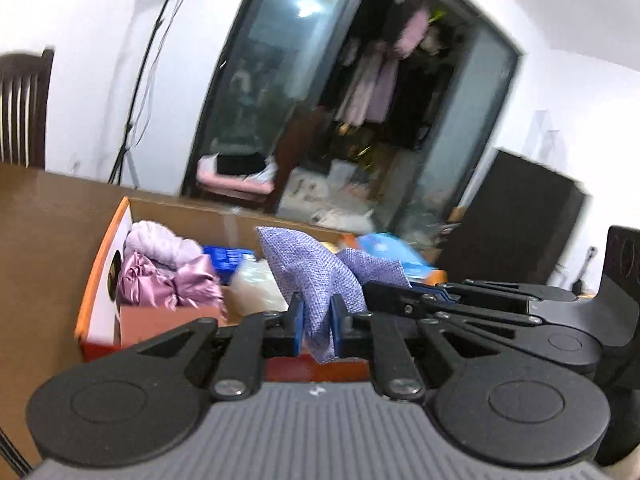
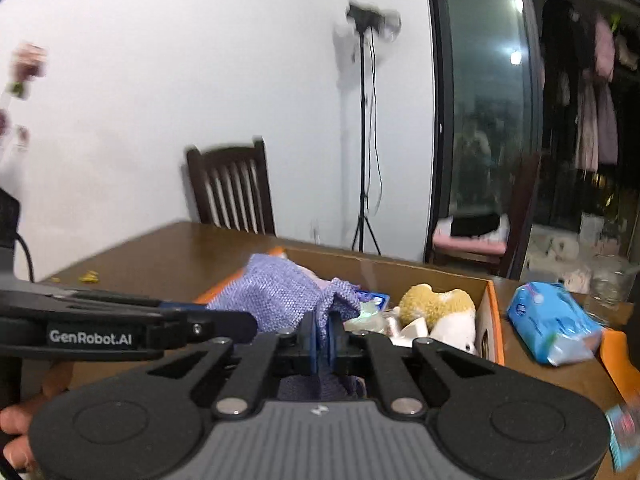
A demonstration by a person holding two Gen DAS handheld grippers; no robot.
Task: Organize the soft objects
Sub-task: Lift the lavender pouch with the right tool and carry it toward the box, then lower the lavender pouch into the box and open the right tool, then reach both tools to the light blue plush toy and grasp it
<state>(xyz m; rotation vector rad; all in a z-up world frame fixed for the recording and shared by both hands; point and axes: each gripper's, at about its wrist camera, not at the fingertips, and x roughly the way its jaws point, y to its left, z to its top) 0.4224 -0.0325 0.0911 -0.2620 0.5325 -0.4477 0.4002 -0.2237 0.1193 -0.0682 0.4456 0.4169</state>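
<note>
A purple woven cloth [image 1: 308, 268] hangs bunched above the open orange cardboard box [image 1: 100, 264], stretched between both grippers. My left gripper [image 1: 317, 305] is shut on one fold of it. From the right, my right gripper [image 1: 394, 293] pinches the cloth's other end. In the right wrist view, the right gripper [image 2: 322, 323] is shut on the purple cloth [image 2: 276, 296], and the left gripper [image 2: 236, 322] reaches in from the left, held by a hand [image 2: 16, 420]. The box [image 2: 490, 312] sits just beyond.
The box holds pink satin fabric [image 1: 160, 284], a lavender fluffy piece [image 1: 156, 242], a blue item [image 1: 224, 260] and a yellow-white plush toy [image 2: 436, 308]. A blue wipes pack [image 2: 552, 324] lies on the brown table [image 2: 168, 252] right of the box. A dark chair [image 2: 232, 184] and a tripod [image 2: 364, 160] stand behind.
</note>
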